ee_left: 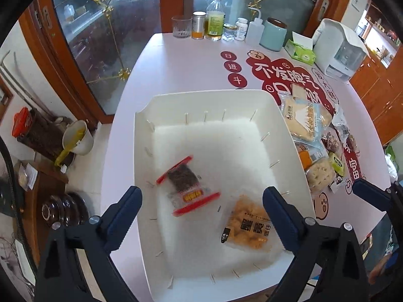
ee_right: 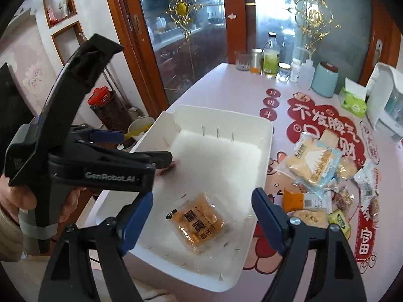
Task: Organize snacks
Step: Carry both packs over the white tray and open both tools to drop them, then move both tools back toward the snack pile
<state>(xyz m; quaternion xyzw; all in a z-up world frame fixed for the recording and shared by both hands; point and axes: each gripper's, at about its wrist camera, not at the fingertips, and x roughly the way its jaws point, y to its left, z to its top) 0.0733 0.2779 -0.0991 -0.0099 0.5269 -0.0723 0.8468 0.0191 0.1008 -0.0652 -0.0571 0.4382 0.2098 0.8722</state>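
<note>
Your left gripper (ee_left: 201, 216) hangs over the white bin (ee_left: 141, 151) with its fingers spread wide and nothing between them. In the right wrist view the same tool (ee_right: 161, 162) crosses the left of the frame side-on; its tips sit over the bin's near-left floor and cover most of whatever lies under them, so only a reddish sliver shows there.

Inside the bin you have two packets, counted from the left wrist view: a red-edged dark snack packet (ee_left: 188, 185) left of centre, and an orange snack packet (ee_left: 248, 224) toward the near right corner, its right edge cut by the left gripper's finger. The two lie apart, both flat on the bin floor.

Your right gripper (ee_right: 202, 216) is likewise spread wide and empty, poised over the orange packet (ee_right: 197, 222).

To the right of the bin, on the pink table (ee_left: 189, 63), a heap of wrapped snacks (ee_left: 313, 136) overlaps itself; an exact count cannot be made, and the packets at the far right are blurred. Along the table's far edge, bottles and jars (ee_left: 215, 22) stand in a row.
</note>
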